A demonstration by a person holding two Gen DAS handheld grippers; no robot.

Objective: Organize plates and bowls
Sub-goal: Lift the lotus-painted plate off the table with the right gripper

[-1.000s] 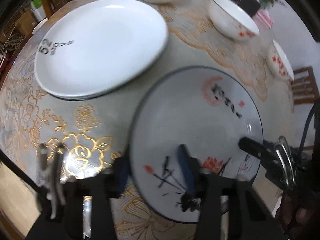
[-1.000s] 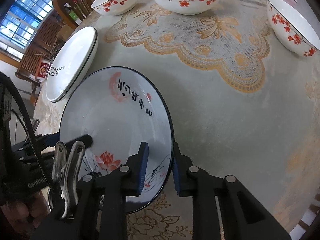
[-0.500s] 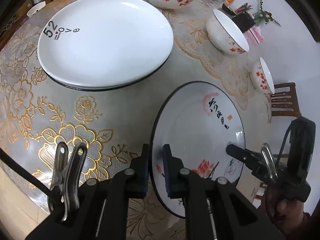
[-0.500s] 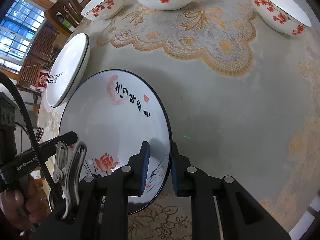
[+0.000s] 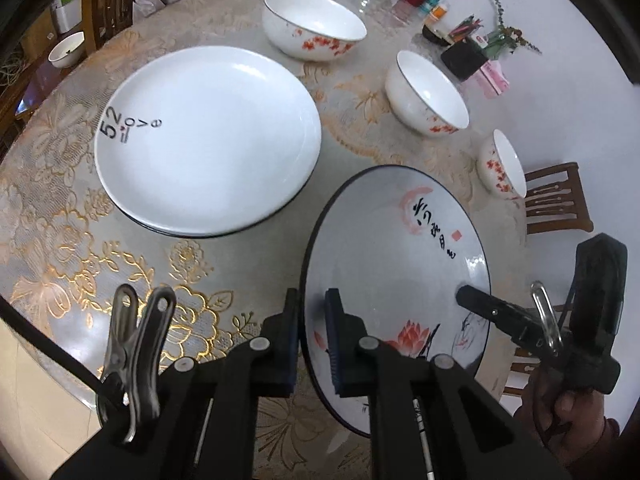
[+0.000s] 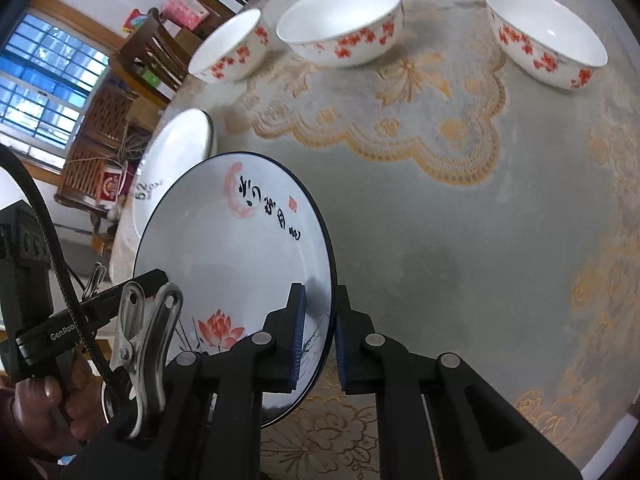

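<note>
Step in hand: both grippers carry the lotus plate (image 5: 396,256) clear of the surface (image 5: 248,264). Left gripper (image 5: 312,344) and right gripper (image 6: 320,332) each have fingers clenched on opposite rim edges, the right having just tightened. Next move, judged: transfer onto the white plate stack (image 5: 208,136), keeping level. Three floral bowls (image 6: 340,24) stand beyond on the lace-covered round surface; wooden chairs (image 6: 152,52) and a window (image 6: 44,88) surround it.
</note>
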